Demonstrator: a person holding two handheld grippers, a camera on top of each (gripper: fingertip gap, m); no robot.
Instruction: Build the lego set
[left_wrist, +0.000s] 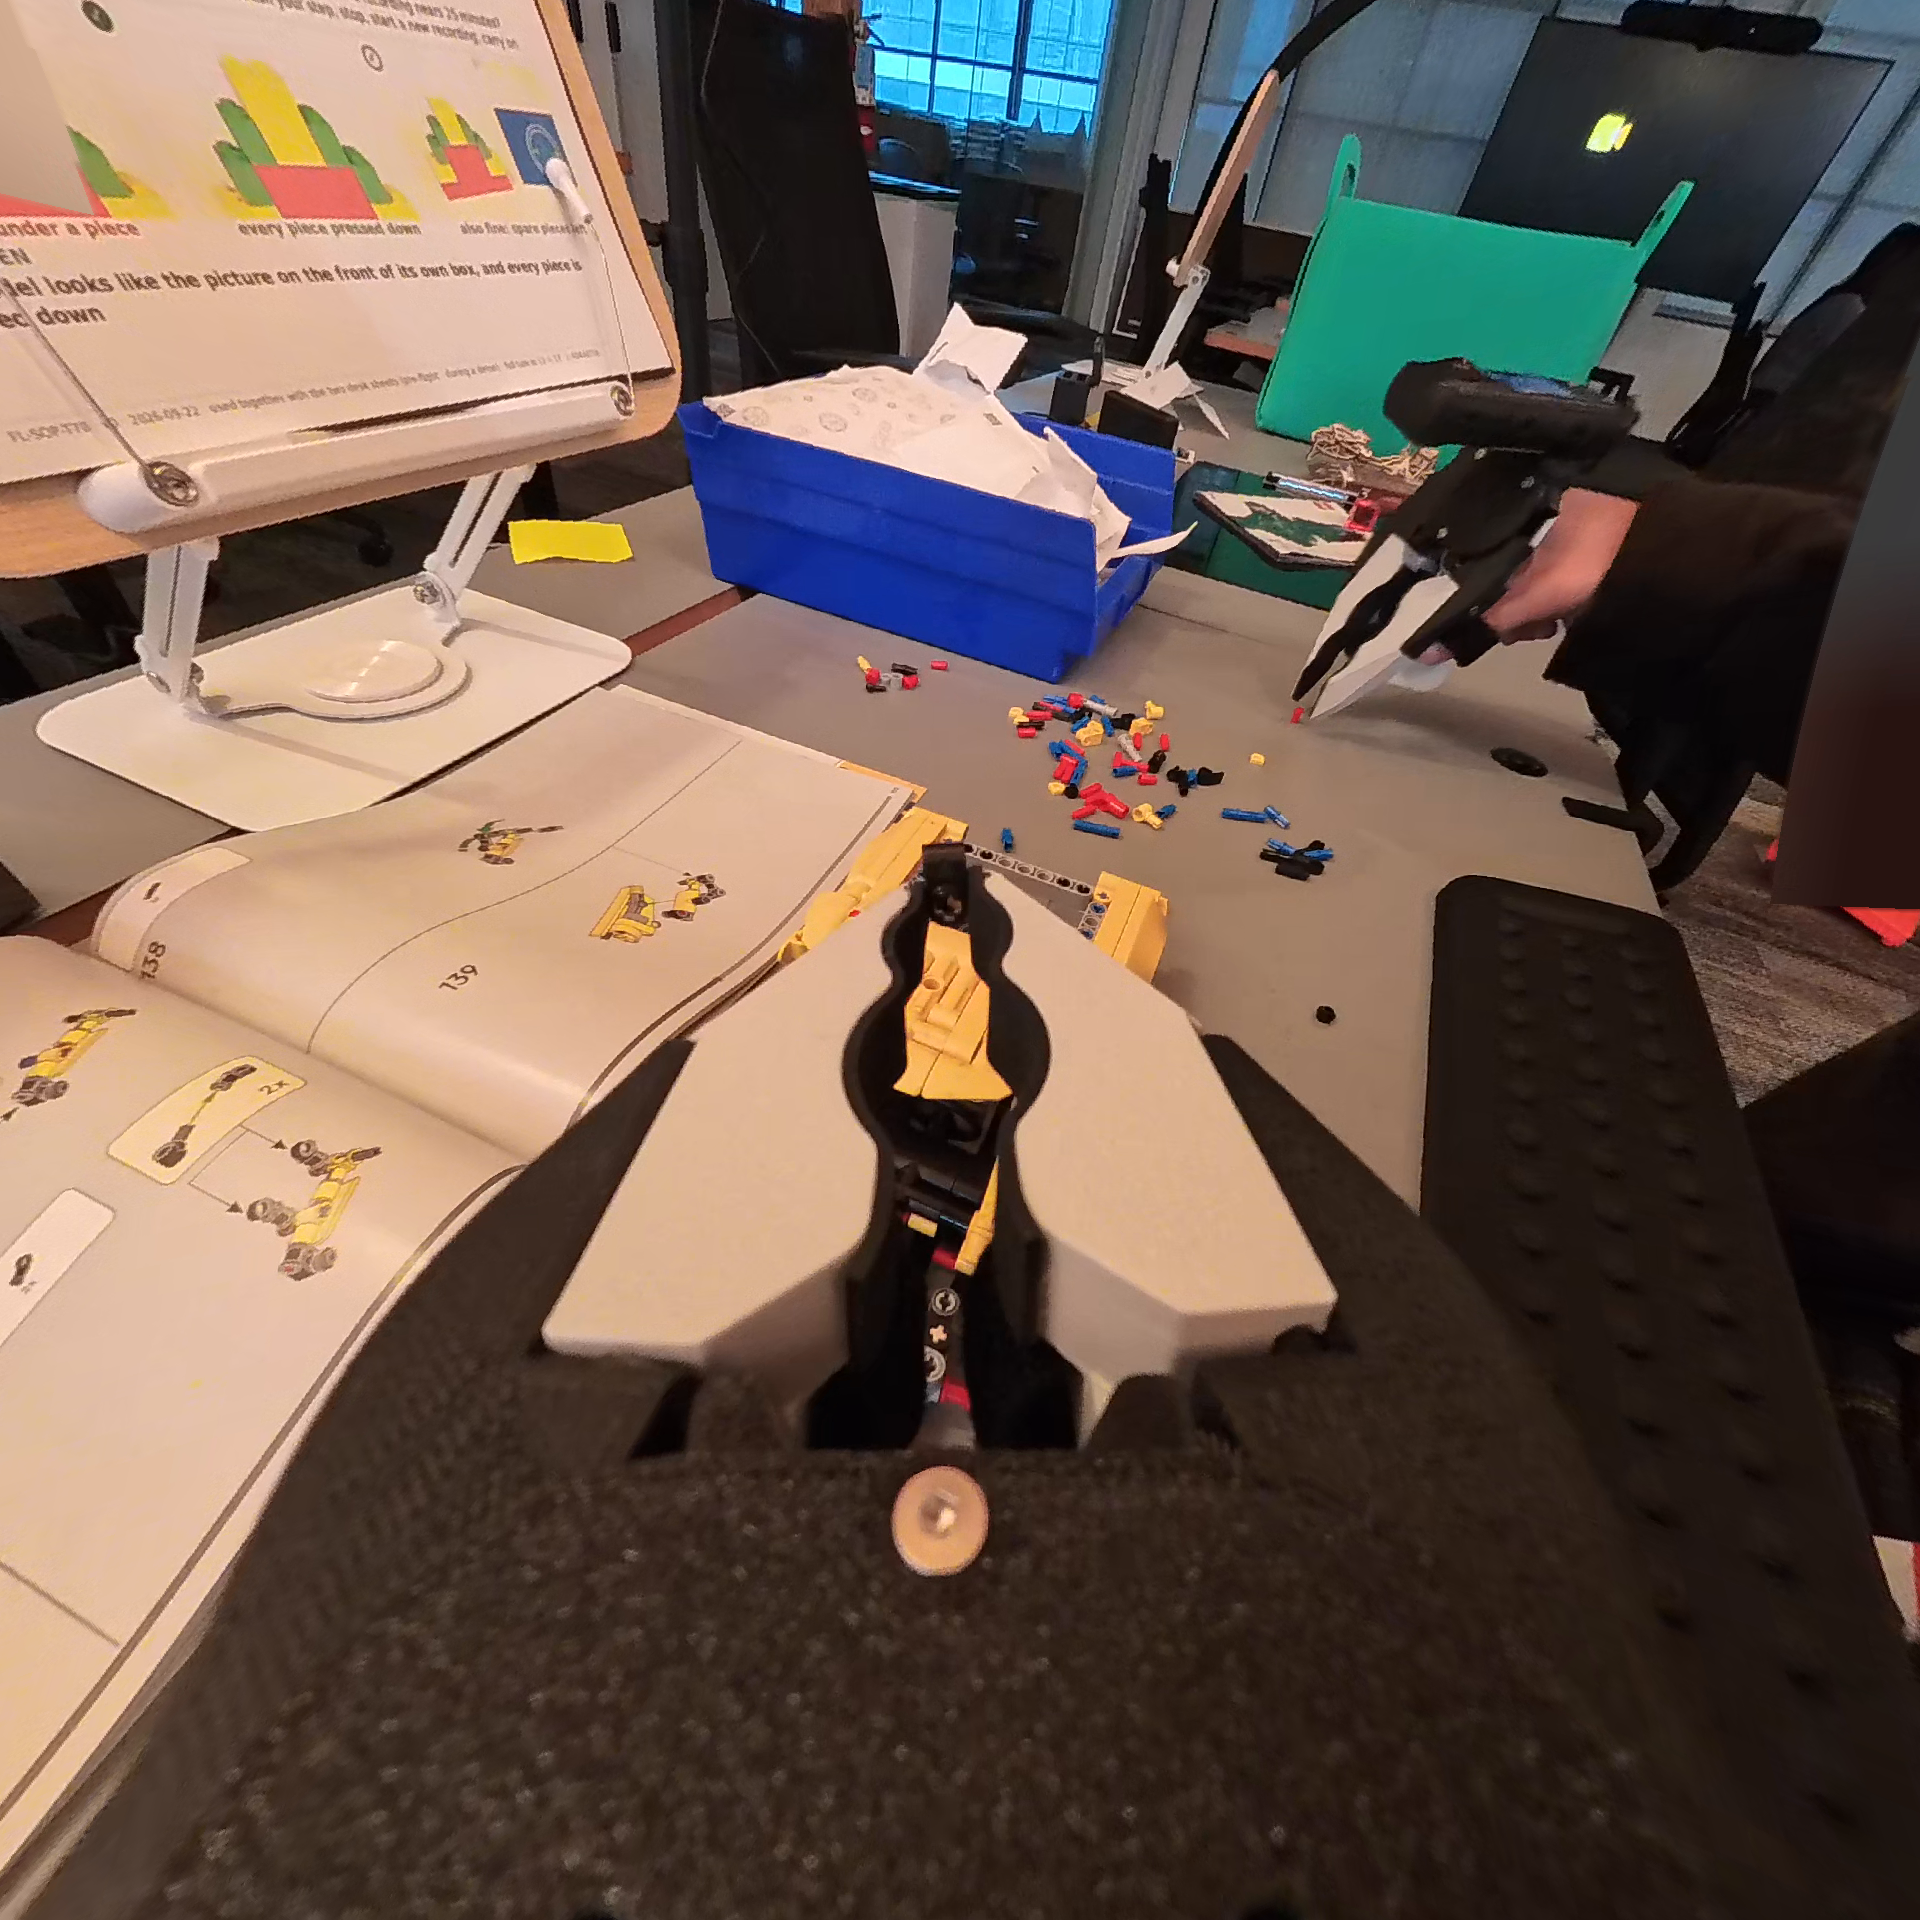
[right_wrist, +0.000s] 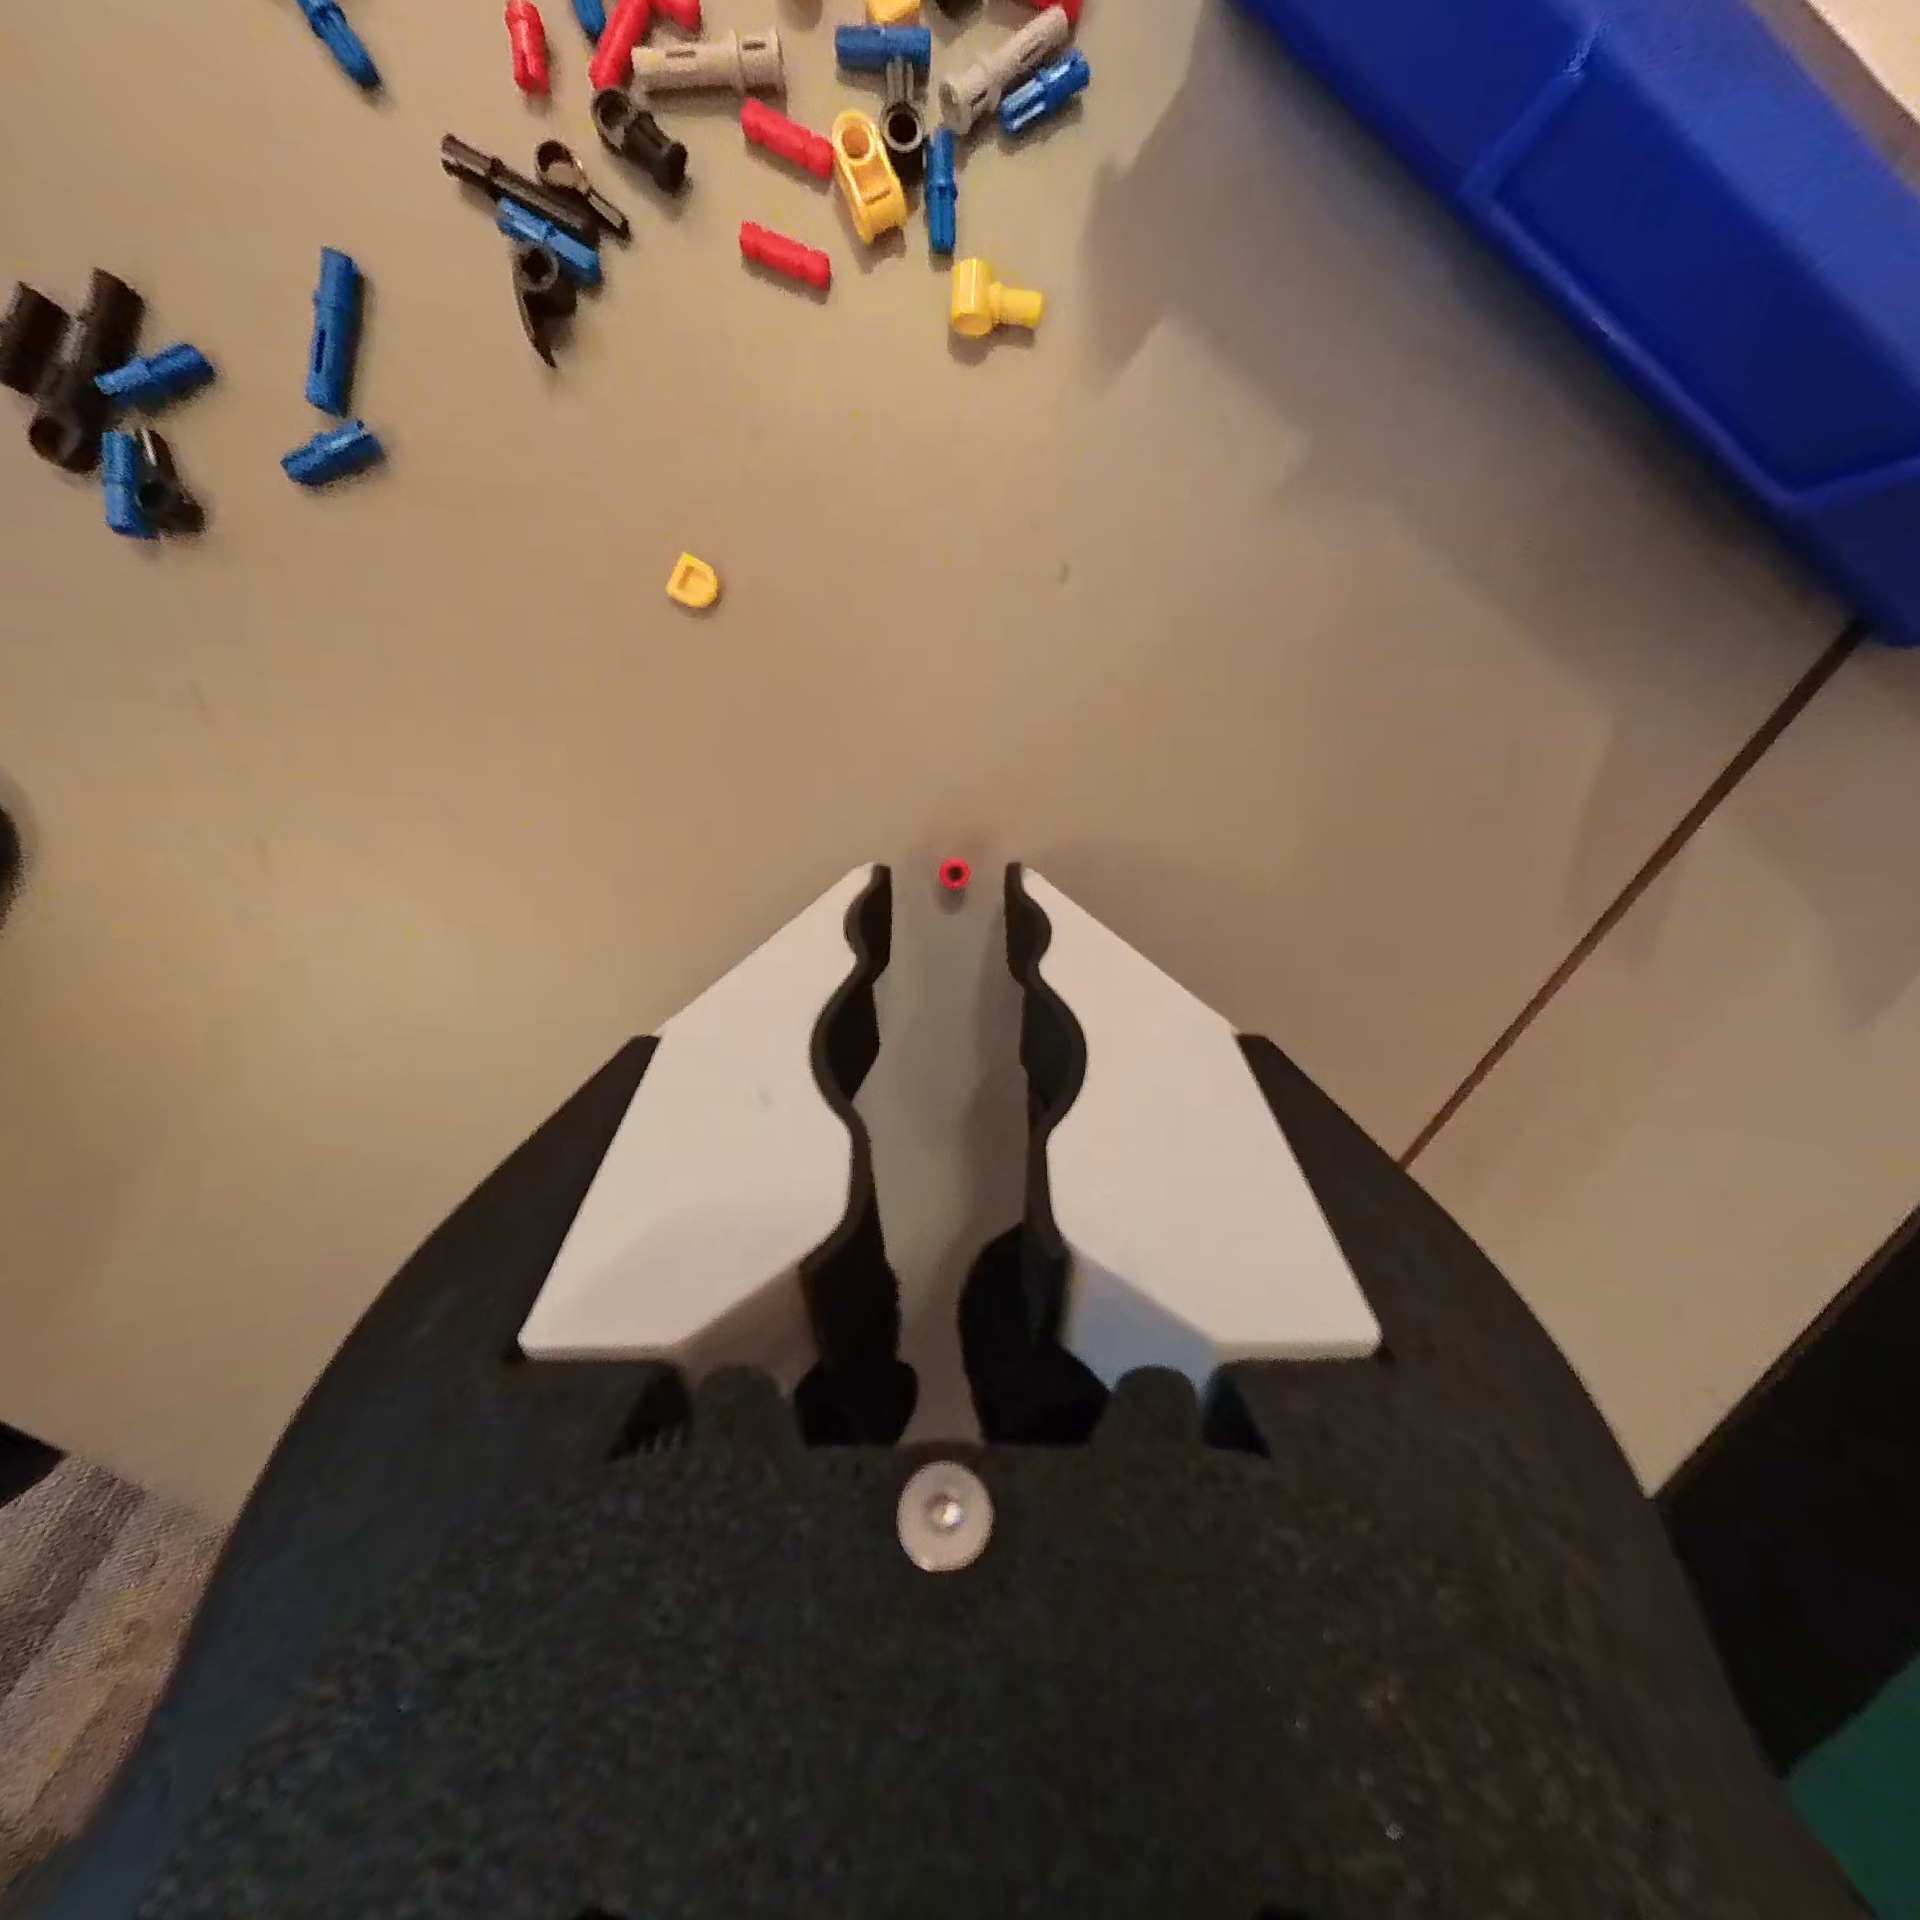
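Holding my left gripper clamped on the yellow and black model, whose body runs back between the two grey fingers and whose yellow end pokes out past the tips onto the grey table. Left of it: open instruction booklet lying flat, its corner just beside the model. Behind the booklet: white stand carrying a printed sheet on a wooden board. Beyond the tips: loose pile of small pieces in red, blue, black and yellow, scattered on the table; farther back, blue bin stuffed with crumpled white paper. To my right: black mat. My right gripper, seen from its own camera, is pointed down at the table with its tips apart; a small red ring lies on the surface in the gap between them, and I cannot tell whether either tip touches it. Near it, a lone yellow piece; the pile lies well beyond, the bin off to the upper right.
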